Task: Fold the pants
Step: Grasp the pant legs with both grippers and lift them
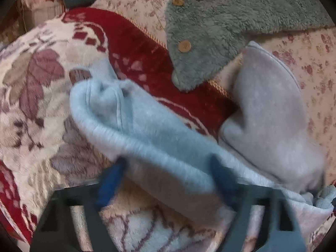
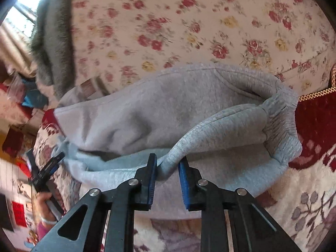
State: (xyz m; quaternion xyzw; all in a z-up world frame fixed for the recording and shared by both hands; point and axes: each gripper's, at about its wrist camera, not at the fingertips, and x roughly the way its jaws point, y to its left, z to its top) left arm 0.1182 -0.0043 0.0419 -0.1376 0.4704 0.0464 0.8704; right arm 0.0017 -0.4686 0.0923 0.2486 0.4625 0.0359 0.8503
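pants (image 2: 147,113): being folded mid-air, bunched ahead of both jaws, not flat yet
left gripper (image 1: 166,174): jaws wide, cloth draping across them
right gripper (image 2: 168,168): jaws pinching a fold edge
left to do: laying down, smoothing

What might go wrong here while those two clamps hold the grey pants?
The right gripper pinches only a thin ridge of the pants, so the cloth could slip free. The left gripper looks wide open around a thick roll and may drop it. A fleece jacket lies close and could snag.
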